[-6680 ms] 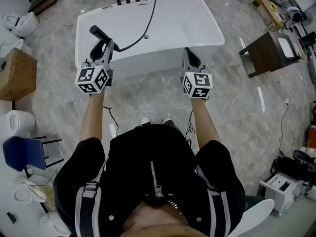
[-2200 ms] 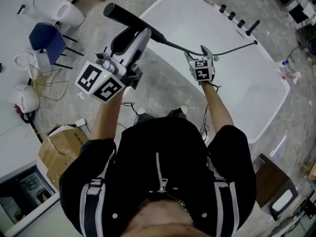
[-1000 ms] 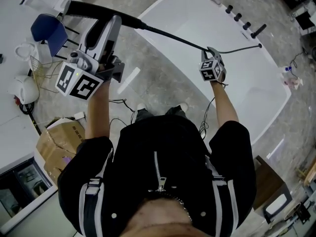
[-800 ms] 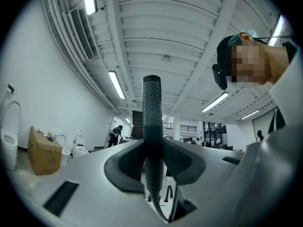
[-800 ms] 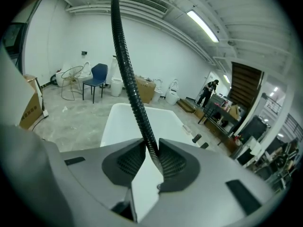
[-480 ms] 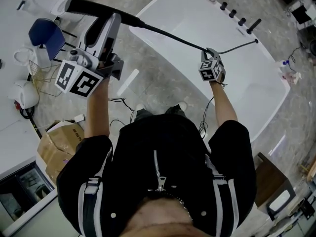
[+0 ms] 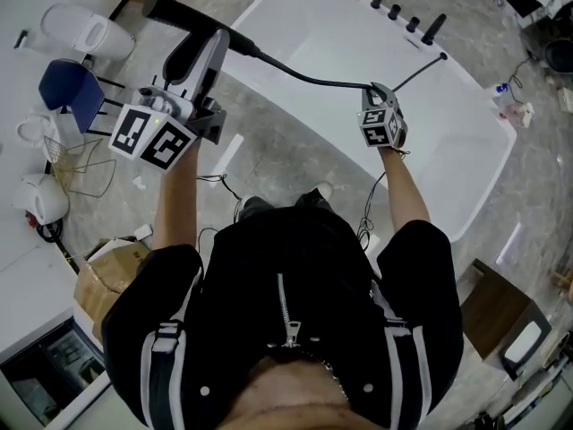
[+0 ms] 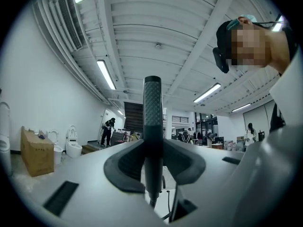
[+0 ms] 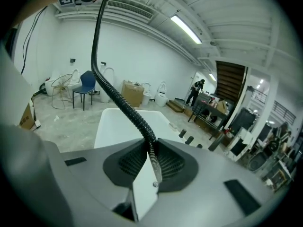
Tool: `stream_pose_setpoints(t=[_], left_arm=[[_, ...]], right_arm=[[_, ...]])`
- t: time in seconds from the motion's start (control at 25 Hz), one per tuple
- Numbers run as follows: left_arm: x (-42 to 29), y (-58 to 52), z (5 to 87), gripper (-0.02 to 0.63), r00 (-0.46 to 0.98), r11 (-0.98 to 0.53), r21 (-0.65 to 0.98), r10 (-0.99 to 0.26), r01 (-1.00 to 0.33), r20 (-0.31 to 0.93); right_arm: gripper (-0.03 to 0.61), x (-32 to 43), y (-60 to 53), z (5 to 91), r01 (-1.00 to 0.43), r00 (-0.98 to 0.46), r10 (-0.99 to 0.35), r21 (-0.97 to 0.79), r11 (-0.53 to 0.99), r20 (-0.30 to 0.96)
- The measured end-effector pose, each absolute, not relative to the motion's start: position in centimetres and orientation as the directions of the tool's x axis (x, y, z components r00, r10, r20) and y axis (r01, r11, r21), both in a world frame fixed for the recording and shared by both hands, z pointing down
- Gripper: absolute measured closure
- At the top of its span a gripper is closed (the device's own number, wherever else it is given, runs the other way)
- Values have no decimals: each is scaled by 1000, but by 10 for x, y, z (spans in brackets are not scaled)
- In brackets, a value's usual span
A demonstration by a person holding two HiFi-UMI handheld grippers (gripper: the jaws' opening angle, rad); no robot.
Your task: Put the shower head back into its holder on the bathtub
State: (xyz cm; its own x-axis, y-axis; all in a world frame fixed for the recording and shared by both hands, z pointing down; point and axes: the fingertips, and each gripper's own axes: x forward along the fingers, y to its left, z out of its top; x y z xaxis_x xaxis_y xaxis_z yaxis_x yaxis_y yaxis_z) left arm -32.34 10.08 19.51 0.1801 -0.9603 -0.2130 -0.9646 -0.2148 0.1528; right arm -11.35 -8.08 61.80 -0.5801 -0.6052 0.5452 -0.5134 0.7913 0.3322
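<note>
1. Floor (image 7: 286,141): grey marbled stone. It lay all round the tub.

2. Bathtub (image 7: 340,34): white and freestanding, set slantwise across the upper head view, with nothing lying in its basin.

3. Person (image 7: 286,312): wore a black zipped jacket with striped sleeves, stood at the tub's near long side, and held both arms out.

4. Side table (image 7: 492,303): dark brown, at the lower right, apart from the tub.

5. Cardboard box (image 7: 103,280): brown, on the floor at the lower left.

6. Blue chair (image 7: 64,92): stood at the left among white sanitary pieces.

7. Left gripper (image 7: 204,47): raised over the floor just off the tub's left end. Its jaws were clenched on the shower head's handle, which stood upright between the pads in the left gripper view.

8. Right gripper (image 7: 374,90): held over the tub's near rim. Its jaws had just been closing and pinched the hose, which ran up from between the pads in the right gripper view.

9. Shower head (image 7: 179,14): a black, slim wand lying crosswise in the left jaws. It was outside the tub and well apart from the fittings.

10. Hose (image 7: 304,77): black and ribbed. It sagged from the wand's end to the right gripper, then ran on toward the far rim.

11. Black fittings (image 7: 394,12): a row on the tub's far rim. Which one was the holder could not be told.
</note>
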Motion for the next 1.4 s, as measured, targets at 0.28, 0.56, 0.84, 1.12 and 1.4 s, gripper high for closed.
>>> stream_pose_setpoints(t=[0.28,0.56,0.84,1.12,1.4], left_arm=[[-286,71,218,482,250,-276,148,-953,-950,-168],[-251,42,235,482,345,-367,167,-927,-915,-146],[-215,15,253,482,457,-472,182,-881,-862,-122],[-185,-21,268,482,534,-545,204,-838,-813,-114],[-165,-64,280,482,601,-611,215,-791,-762,-118]], right_arm=[[506,-68,-105,566,-608,-567,-691,340,718,448],[506,-25,-132,490,-701,-538,-782,349,622,314],[506,8,-144,412,-774,-494,-848,347,529,191],[506,28,-159,360,-803,-464,-878,363,473,117],[508,35,-189,329,-810,-431,-898,402,427,86]])
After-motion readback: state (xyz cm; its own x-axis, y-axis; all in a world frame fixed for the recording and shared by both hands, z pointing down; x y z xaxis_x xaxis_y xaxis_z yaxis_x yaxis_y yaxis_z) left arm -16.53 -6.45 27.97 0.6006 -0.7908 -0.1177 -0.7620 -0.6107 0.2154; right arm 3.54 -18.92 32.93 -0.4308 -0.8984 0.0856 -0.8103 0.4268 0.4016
